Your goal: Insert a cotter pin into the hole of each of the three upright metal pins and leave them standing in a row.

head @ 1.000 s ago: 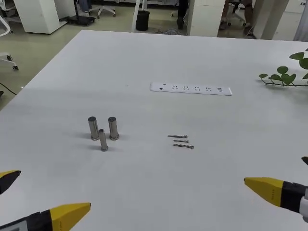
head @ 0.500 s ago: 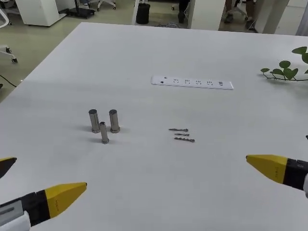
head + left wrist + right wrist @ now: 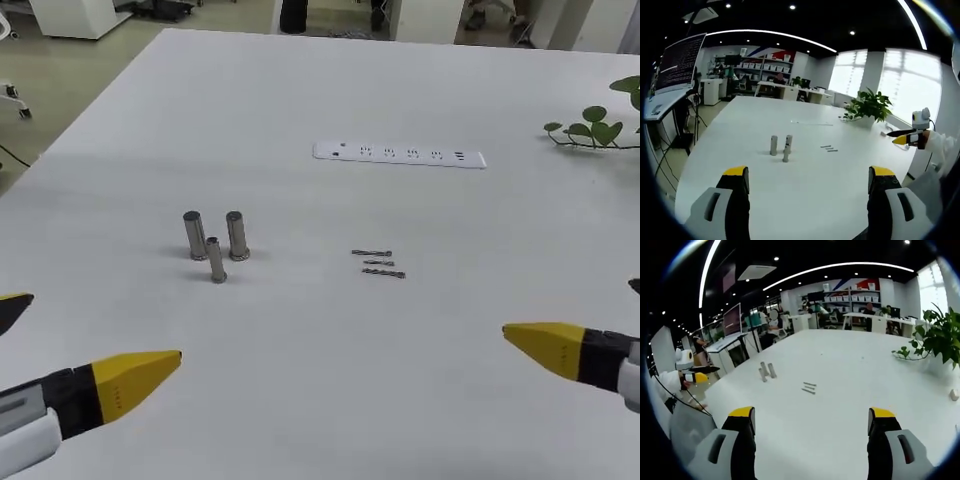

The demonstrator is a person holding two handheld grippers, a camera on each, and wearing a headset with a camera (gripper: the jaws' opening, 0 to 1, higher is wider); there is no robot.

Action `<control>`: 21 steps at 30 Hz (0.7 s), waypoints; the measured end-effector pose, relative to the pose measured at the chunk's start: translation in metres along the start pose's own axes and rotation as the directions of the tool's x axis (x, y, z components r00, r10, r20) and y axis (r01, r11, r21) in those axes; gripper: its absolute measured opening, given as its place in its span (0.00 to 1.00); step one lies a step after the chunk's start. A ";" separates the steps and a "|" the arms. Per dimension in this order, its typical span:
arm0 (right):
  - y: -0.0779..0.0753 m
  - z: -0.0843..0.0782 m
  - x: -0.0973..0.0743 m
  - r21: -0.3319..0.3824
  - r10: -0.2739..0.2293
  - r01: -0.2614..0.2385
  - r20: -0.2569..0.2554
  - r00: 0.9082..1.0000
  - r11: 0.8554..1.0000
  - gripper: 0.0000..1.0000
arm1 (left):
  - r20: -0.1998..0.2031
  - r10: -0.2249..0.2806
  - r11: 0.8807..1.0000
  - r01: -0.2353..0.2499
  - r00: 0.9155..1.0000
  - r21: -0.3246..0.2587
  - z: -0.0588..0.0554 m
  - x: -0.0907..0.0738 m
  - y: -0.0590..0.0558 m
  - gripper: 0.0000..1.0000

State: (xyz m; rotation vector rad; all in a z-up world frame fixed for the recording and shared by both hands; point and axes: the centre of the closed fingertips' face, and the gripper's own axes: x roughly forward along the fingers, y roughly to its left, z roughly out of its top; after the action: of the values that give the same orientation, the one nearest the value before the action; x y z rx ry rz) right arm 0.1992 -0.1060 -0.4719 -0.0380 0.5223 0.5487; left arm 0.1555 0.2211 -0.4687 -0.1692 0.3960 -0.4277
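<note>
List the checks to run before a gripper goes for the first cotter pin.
1. Three metal pins upright: ok, standing in a tight cluster.
2. Metal pins in a row: not ok, one stands in front of the other two.
3. Three cotter pins loose on the table: ok, lying side by side, apart from the metal pins.
4. Left gripper open and empty: ok.
5. Right gripper open and empty: ok.
6. Which way the holes in the metal pins face: cannot tell, too small.

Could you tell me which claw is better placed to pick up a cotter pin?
Probably the right claw: it is open and the cotter pins lie on its side; the pins stand nearer the left claw.
</note>
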 end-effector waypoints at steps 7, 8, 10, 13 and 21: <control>0.000 -0.006 0.001 -0.014 -0.002 0.002 -0.024 1.000 1.000 0.92 | -0.017 0.005 1.000 -0.005 1.000 0.003 -0.005 0.000 0.002 0.99; 0.000 -0.006 0.001 -0.014 -0.002 0.001 -0.024 1.000 1.000 0.92 | -0.016 0.007 1.000 -0.007 1.000 0.003 -0.005 0.000 0.002 0.99; 0.001 -0.007 0.001 -0.014 -0.002 0.002 -0.027 1.000 1.000 0.92 | -0.018 0.011 1.000 -0.011 1.000 0.004 -0.006 0.000 0.004 0.99; 0.001 -0.008 0.001 -0.012 -0.002 0.001 -0.029 1.000 1.000 0.91 | -0.025 0.013 1.000 -0.013 1.000 0.009 -0.007 -0.001 0.006 0.99; 0.003 -0.009 0.001 -0.012 -0.003 0.002 -0.031 1.000 1.000 0.91 | -0.036 0.014 1.000 -0.013 0.999 0.021 -0.010 0.001 0.007 0.99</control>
State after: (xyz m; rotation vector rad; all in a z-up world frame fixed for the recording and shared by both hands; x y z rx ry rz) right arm 0.1943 -0.1048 -0.4797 -0.0590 0.5491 0.5498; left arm 0.1554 0.2265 -0.4797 -0.1389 0.4279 -0.4220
